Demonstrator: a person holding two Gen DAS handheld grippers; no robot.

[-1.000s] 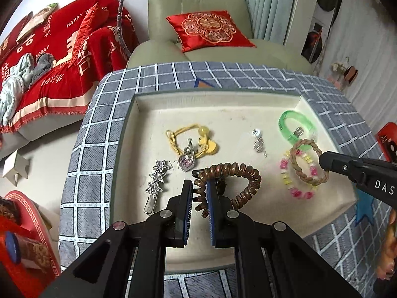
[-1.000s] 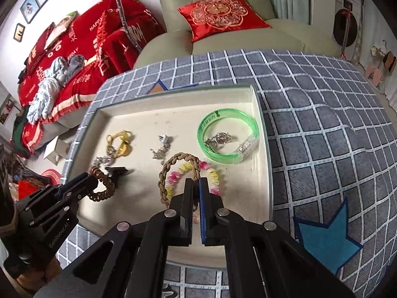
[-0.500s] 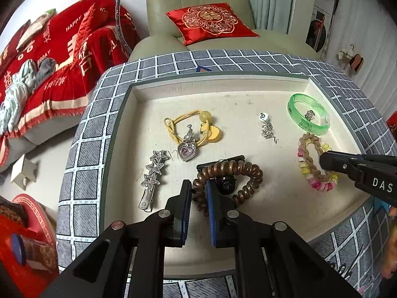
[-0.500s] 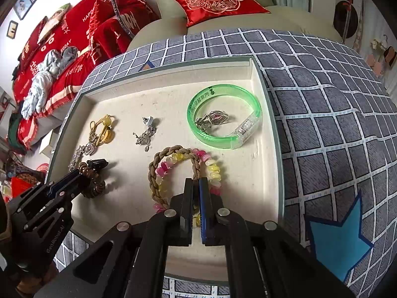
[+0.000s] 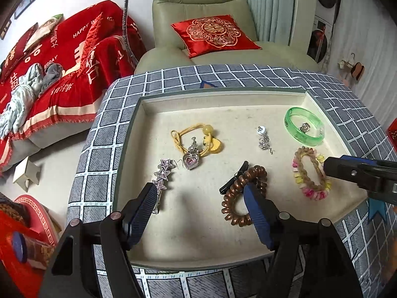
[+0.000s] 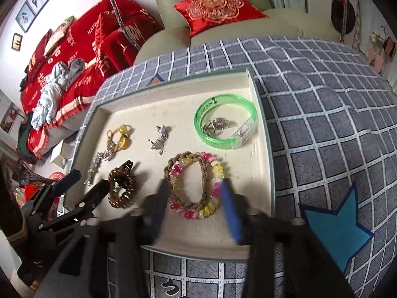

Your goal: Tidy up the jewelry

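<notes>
A cream tray [image 5: 223, 96] holds the jewelry. My left gripper [image 5: 199, 187] hangs over its near side, jaws opening and empty. A brown spiral hair tie [image 5: 234, 198] with a black clip [image 5: 233, 176] lies loose on the tray, partly behind the right finger. A star hair clip [image 5: 162, 173] lies by the left finger. My right gripper [image 6: 194, 183] is blurred, jaws opening. Its fingers straddle the braided and beaded bracelets [image 6: 196, 183] without pressing them. Farther back lie a green bangle [image 6: 224, 121], a silver charm [image 6: 158, 139], a yellow hair tie [image 5: 196, 139] and a heart pendant [image 5: 190, 160].
The tray sits on a grey checked cloth [image 6: 322, 124] with a blue star patch [image 6: 332, 226]. Behind stand a green armchair [image 5: 198, 7] with a red cushion [image 5: 213, 33] and a red-covered sofa [image 5: 57, 69]. The other gripper shows in each view: right gripper [image 5: 330, 166], left gripper [image 6: 90, 178].
Both pairs of jaws have spread from shut to wide apart. The spiral hair tie has dropped out of the left jaws, and the bracelets lie free between the right fingers.
</notes>
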